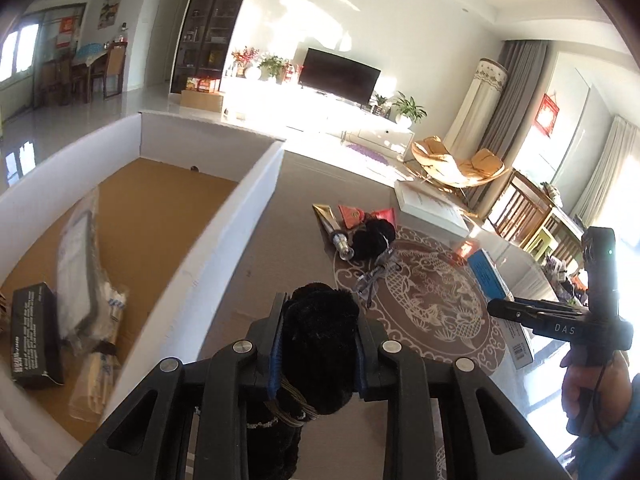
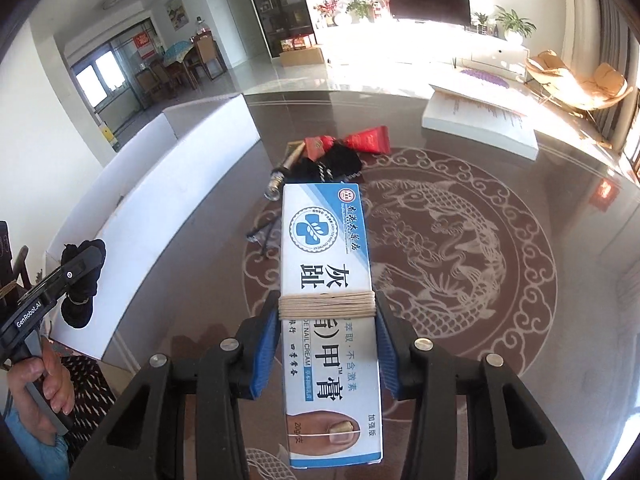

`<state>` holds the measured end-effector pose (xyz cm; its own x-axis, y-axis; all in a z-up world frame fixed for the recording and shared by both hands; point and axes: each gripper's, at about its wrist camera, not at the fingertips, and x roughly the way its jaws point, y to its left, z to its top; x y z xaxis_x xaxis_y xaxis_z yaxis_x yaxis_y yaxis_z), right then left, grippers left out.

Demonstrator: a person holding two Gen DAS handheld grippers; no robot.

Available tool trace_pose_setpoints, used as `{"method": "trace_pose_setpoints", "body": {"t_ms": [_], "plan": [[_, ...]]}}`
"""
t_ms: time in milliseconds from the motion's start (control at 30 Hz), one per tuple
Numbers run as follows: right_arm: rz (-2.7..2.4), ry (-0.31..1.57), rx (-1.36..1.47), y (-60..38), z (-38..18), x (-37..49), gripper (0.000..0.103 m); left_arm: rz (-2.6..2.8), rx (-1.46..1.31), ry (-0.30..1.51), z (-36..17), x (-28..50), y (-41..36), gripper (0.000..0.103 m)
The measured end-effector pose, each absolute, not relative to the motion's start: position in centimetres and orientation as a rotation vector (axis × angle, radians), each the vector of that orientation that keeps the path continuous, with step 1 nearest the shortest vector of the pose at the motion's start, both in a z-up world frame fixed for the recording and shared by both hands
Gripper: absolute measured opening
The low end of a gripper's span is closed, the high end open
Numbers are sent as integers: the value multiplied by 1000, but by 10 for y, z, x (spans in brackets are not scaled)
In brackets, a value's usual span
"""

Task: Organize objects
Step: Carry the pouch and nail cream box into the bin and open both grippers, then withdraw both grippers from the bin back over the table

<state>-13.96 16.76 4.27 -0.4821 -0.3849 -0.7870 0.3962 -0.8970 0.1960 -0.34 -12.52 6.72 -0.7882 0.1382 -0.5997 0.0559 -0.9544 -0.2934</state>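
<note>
Left wrist view: the left gripper point(image 1: 318, 344) has its jaws clenched on a black velvet pouch point(image 1: 320, 332), held up over the table point(image 1: 256, 264). Just to its left stands a white cardboard box point(image 1: 224, 240) with a brown floor, holding a black carton point(image 1: 34, 340) and plastic-wrapped packets point(image 1: 86, 276). Farther out on the table lie a second black pouch point(image 1: 374, 238), a gold tube point(image 1: 334, 224) and red sachets point(image 1: 352, 214), bunched together, with a white book point(image 1: 432, 208) beyond them.

Right wrist view: the right gripper point(image 2: 328, 340) has its jaws grasping a blue and white nail cream box point(image 2: 326, 280) wound with beige string point(image 2: 327, 304), lifted above the table's round dragon pattern point(image 2: 440, 248). The pads press both long sides of the box.
</note>
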Motion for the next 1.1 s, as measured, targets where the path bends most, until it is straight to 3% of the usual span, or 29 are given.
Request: {"method": "trace_pose_setpoints", "body": {"t_ms": [200,333,500,533,600,633,667,767,1100], "plan": [[-2244,-6,1091,54,96,-164,44,3118,-1026,-545,104,-9,-222,27],[-2141,41,994,-46,112,-168,44,3186,-1157,-592,88,-13,-268,27],[-2079,135,941,-148,89,-170,44,3137,-1355,-678,54,-20,-292,31],[-2081,147,949,-162,81,-172,44,3129,-1416,-665,47,-23,-293,37],[-2087,160,999,-180,63,-179,46,3087,-1528,-663,34,-32,-294,60],[-2086,179,1037,-187,53,-183,51,3068,-1569,-678,29,-35,-295,83],[-2093,201,1069,-192,46,-184,66,3067,-1585,-684,28,-36,-295,96],[-2147,212,1056,-184,38,-182,87,3100,-1559,-709,31,-33,-297,103],[-2317,99,939,-68,47,-163,97,3172,-1570,-715,35,-23,-302,103]]}}
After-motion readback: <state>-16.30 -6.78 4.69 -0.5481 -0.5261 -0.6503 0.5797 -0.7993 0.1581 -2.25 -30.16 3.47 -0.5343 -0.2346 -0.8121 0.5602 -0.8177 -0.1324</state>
